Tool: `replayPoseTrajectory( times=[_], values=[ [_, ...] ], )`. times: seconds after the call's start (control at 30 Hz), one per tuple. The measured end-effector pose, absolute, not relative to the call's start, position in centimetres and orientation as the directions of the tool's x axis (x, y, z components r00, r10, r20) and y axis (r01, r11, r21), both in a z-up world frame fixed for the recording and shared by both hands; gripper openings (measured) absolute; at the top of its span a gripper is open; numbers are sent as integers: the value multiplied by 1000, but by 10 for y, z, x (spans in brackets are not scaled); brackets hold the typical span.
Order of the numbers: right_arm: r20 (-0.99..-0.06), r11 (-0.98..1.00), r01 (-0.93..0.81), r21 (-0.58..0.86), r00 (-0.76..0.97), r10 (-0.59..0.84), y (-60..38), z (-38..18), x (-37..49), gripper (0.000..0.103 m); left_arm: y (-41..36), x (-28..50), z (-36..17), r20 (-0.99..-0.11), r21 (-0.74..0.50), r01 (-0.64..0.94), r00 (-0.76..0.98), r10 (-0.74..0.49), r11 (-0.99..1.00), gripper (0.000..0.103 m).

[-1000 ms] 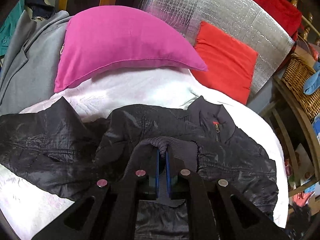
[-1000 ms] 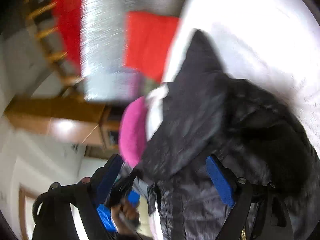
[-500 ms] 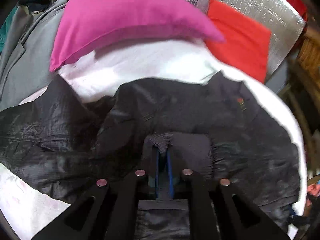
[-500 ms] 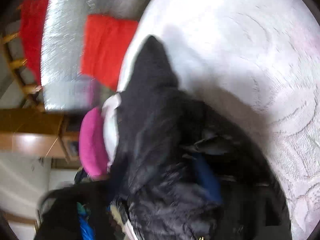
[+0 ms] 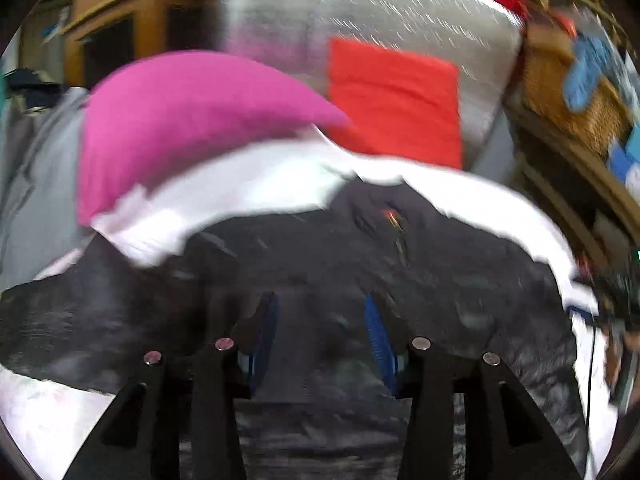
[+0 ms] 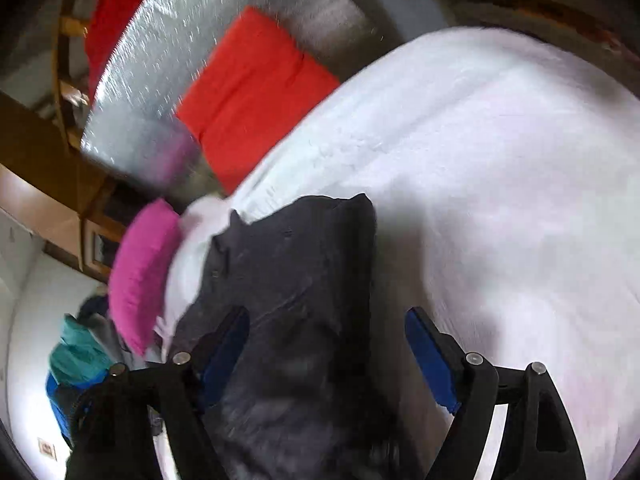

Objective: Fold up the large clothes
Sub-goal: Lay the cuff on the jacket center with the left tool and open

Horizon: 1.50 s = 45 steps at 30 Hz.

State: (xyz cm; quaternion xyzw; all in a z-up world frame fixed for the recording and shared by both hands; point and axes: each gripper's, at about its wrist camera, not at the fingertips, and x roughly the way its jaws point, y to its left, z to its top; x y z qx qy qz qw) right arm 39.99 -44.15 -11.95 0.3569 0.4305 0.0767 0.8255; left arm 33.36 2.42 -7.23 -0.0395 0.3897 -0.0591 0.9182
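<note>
Black jacket [image 5: 400, 264] spread flat across the white bed [image 5: 248, 176], collar near the pink pillow [image 5: 180, 120] and red cushion [image 5: 392, 96]. Left gripper [image 5: 320, 332] low over the cloth, blue fingers wide apart, holding nothing.

Right gripper [image 6: 328, 352] above the jacket's side edge, fingers apart too, empty. Probably between folds. Next: pick an edge or sleeve, pinch it, bring it across the middle.
</note>
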Motion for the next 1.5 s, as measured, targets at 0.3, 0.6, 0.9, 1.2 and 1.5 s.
replayPoseTrajectory(
  times=[0.3, 0.6, 0.9, 1.2, 1.5],
  values=[
    [-769, 901, 124, 415, 577, 274, -417, -126, 422, 15, 8, 360, -147, -816, -67, 65, 571, -92, 996, 47],
    [-688, 926, 100, 364, 699, 195, -407, -79, 371, 46, 15, 337, -100, -729, -31, 43, 682, -52, 999, 49],
    [-747, 955, -85, 284, 605, 276, -347, -114, 337, 58, 27, 347, -146, -824, -60, -12, 565, -43, 998, 53],
    [-771, 950, -74, 302, 567, 289, -359, -129, 344, 58, 27, 351, -148, -830, -41, 22, 556, -46, 999, 57],
    [-686, 947, -74, 313, 672, 279, -346, -80, 334, 69, 44, 331, -112, -771, -19, -38, 636, 10, 999, 57]
  ],
)
